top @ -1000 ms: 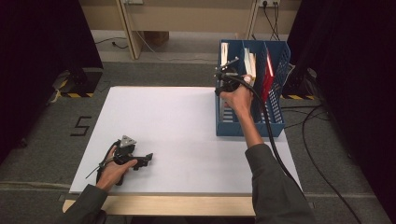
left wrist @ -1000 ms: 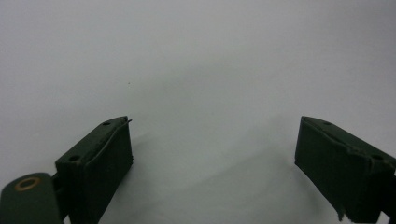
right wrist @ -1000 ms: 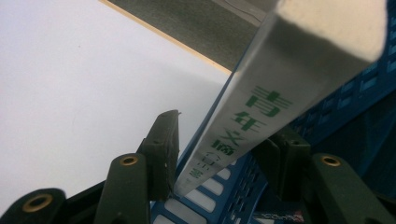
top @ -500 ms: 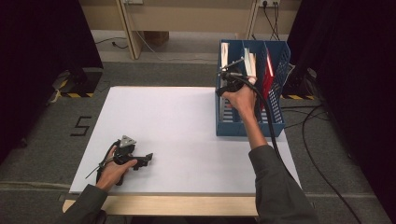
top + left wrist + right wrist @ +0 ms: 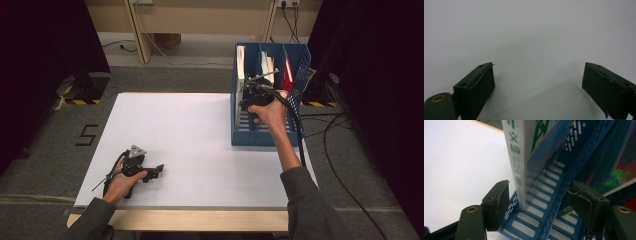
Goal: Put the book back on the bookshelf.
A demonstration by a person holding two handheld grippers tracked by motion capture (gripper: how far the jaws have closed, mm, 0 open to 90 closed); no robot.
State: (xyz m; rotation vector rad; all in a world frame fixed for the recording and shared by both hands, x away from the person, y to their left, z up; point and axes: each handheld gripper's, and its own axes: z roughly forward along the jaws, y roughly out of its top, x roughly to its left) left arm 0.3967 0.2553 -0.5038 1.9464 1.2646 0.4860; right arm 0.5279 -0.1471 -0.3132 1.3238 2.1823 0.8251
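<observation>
A blue file rack (image 5: 265, 137) stands at the table's right side, with upright dividers. A white book (image 5: 240, 65) with green print stands in its leftmost slot. My right gripper (image 5: 248, 95) hovers over the rack's near part, held from behind by a hand. In the right gripper view the white book (image 5: 516, 150) rises between the jaws of my right gripper (image 5: 539, 187), which have just been opening; neither pad presses on it. My left gripper (image 5: 157, 169) rests low over the white table (image 5: 190, 130) at the front left. My left gripper (image 5: 537, 75) is open, with nothing between its jaws.
A red book (image 5: 289, 75) and other white ones stand in the rack's right-hand slots. The blue slotted divider (image 5: 564, 170) runs beside the right jaw. Cables trail over the floor at the right. A wooden strip edges the table's front.
The right hand has drawn back a little toward the person over the rack. The left hand and its gripper have stayed where they were.
</observation>
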